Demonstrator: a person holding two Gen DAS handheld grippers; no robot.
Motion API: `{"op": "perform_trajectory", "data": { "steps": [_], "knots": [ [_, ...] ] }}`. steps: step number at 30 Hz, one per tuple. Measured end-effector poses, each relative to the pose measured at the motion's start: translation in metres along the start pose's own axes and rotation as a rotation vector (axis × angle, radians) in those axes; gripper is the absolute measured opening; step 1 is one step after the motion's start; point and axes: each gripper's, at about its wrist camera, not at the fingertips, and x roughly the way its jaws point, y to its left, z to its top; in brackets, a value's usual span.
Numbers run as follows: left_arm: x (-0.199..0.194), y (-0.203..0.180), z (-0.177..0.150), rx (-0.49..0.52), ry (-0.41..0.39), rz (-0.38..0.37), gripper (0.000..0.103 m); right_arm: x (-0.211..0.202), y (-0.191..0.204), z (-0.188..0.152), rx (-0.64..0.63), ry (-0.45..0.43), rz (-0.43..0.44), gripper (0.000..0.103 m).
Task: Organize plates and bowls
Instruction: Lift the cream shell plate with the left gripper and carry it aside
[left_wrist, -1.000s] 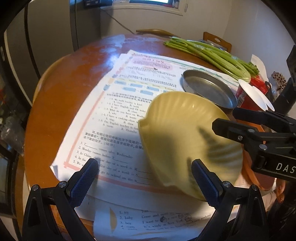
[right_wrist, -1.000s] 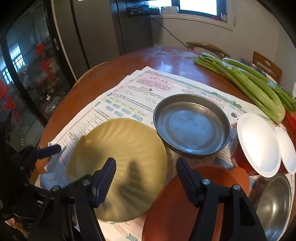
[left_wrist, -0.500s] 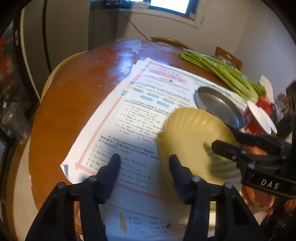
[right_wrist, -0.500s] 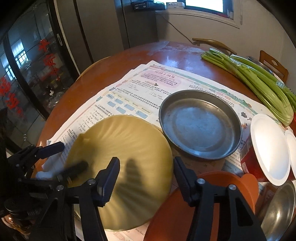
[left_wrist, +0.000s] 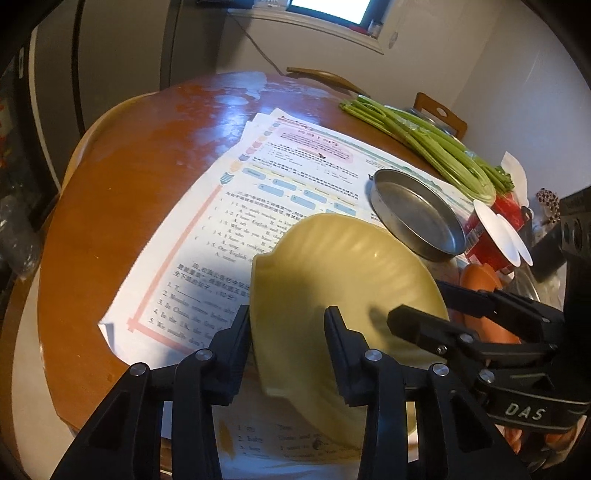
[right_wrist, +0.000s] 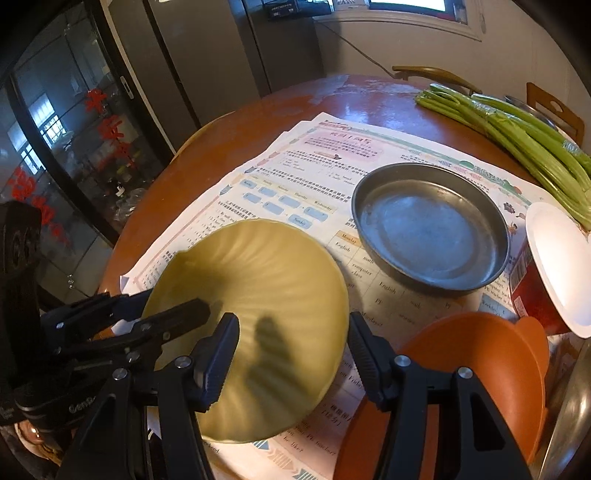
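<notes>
A pale yellow ribbed plate (left_wrist: 351, 266) (right_wrist: 258, 266) sits tilted over the printed paper sheets (left_wrist: 229, 229), held from both sides. My left gripper (left_wrist: 288, 332) is shut on its left rim, one finger inside and one outside; in the right wrist view the left gripper (right_wrist: 173, 301) shows at the plate's left edge. My right gripper (right_wrist: 291, 343) is shut on the plate's right rim, and the right gripper (left_wrist: 415, 301) also shows on the far side in the left wrist view. A steel pan (right_wrist: 428, 229) lies just behind the plate, and an orange bowl (right_wrist: 480, 362) lies to its right.
The round wooden table (left_wrist: 129, 184) carries a bunch of celery (right_wrist: 517, 136) at the back right. A red cup with a white lid (right_wrist: 557, 258) stands beside the pan. A steel bowl's edge (right_wrist: 572, 406) shows at the lower right. Chairs stand behind the table.
My left gripper's jaws went from wide apart to shut on the plate's left rim. The right gripper's jaws narrowed onto the right rim. Both hands stayed about where they were.
</notes>
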Motion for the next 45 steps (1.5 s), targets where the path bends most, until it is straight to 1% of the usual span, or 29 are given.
{"op": "perform_trajectory", "data": {
  "steps": [3,8,10,15,19,24,28,38,45],
  "knots": [
    [0.001,0.0,0.003,0.021,0.01,0.017,0.041,-0.001,0.003,0.0,0.013,0.006,0.01,0.06],
    [-0.007,0.004,0.012,0.026,-0.014,0.015,0.041,-0.005,0.009,0.003,0.012,-0.008,0.009,0.06],
    [-0.011,0.004,0.017,0.038,-0.022,0.016,0.041,-0.009,0.014,0.004,0.002,-0.021,-0.007,0.06],
    [-0.014,0.006,0.037,0.07,-0.034,0.031,0.041,-0.018,0.024,0.021,-0.022,-0.048,-0.036,0.06],
    [-0.014,0.012,0.056,0.07,-0.052,0.052,0.041,-0.021,0.028,0.035,-0.014,-0.072,-0.02,0.06],
    [-0.003,0.02,0.078,0.055,-0.041,0.064,0.041,-0.016,0.034,0.044,-0.011,-0.086,-0.022,0.06],
    [0.012,0.026,0.089,0.03,-0.026,0.052,0.041,-0.006,0.034,0.05,0.0,-0.085,-0.021,0.06],
    [0.037,0.028,0.098,0.032,-0.017,0.056,0.041,0.018,0.019,0.052,0.062,-0.055,-0.007,0.06],
    [0.045,0.031,0.104,0.033,-0.03,0.068,0.042,0.027,0.022,0.049,0.055,-0.026,-0.005,0.06]
  ]
}}
